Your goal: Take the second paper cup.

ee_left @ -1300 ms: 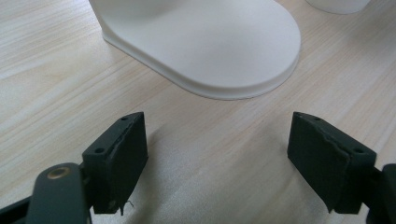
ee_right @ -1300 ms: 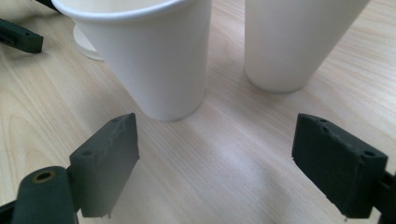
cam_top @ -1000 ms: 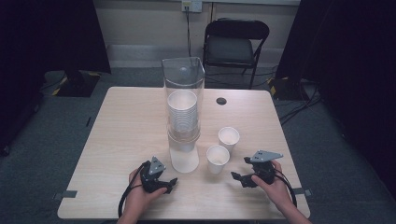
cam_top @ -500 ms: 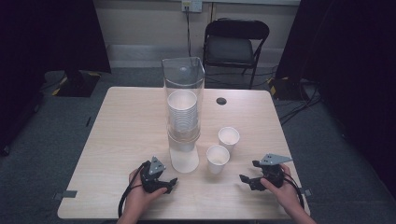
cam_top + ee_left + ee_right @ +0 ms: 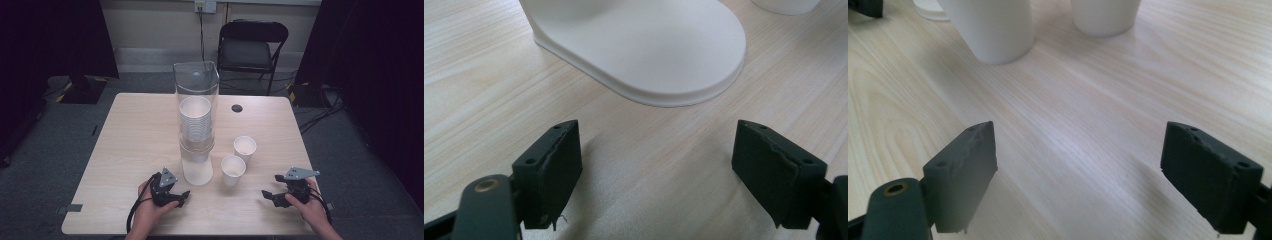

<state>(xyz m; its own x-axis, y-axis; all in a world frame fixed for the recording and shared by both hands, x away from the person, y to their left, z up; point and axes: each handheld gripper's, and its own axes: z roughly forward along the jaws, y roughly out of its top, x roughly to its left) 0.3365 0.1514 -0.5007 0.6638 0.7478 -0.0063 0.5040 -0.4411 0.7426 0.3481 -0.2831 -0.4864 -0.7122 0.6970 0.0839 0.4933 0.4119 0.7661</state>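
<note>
Pale wood-grain surface [image 5: 130, 145] before a folding chair [image 5: 252, 47]. Left gripper [image 5: 184, 197], fingers [image 5: 551, 170] wide apart and empty, rests near the white base of the clear cup dispenser [image 5: 196, 120]. Two paper cups [image 5: 233, 170] stand just right of the dispenser. Right gripper [image 5: 267, 195], fingers [image 5: 960, 175] wide apart and empty, lies near the front edge.

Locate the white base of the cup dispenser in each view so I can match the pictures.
High view: the white base stands centre, under the clear tube, just ahead of the left gripper.
Left gripper view: it spreads across the top centre, just beyond the open jaws.
Right gripper view: I cannot pick it out with certainty.
Shared landmark: the light wooden table.
</note>
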